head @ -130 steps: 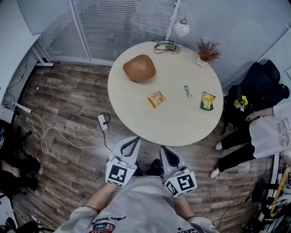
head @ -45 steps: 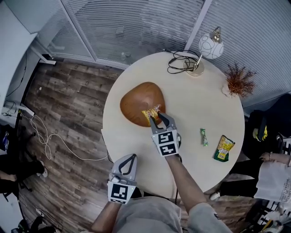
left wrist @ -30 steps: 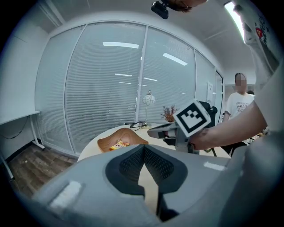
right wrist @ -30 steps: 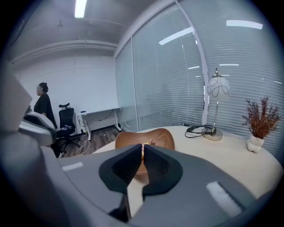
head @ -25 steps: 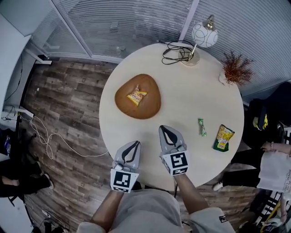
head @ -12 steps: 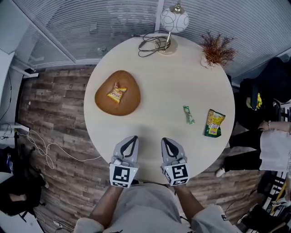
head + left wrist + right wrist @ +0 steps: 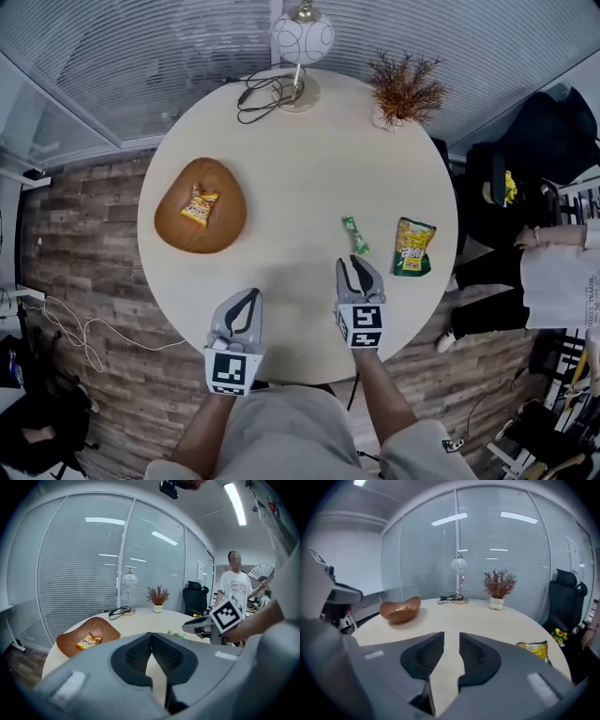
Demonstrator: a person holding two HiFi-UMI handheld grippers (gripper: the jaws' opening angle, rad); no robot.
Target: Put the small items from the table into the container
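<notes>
Right hand-held gripper (image 7: 357,264) sits just short of the small green foil-wrapped sweet (image 7: 354,235) on the round pale counter (image 7: 300,159); its jaws are opening, only a narrow gap so far, nothing between them; left hand-held gripper (image 7: 246,298) hangs over the near edge, jaws pressed together, empty. Brown wooden bowl (image 7: 178,230) lies well apart at far left, with one orange snack packet (image 7: 200,205) already in it; yellow-and-green snack bag (image 7: 412,247) lies flat just right of the sweet. Step in hand, my read: pick the green sweet. To do it well: let the jaws spread wider than the wrapper before dropping; line them across its short side, not its length; come in tilted so the tips skim the counter and catch the flat wrapper; close on the middle, not a crimped end; keep clear of the snack bag beside it; lift clean before swinging toward the bowl.
</notes>
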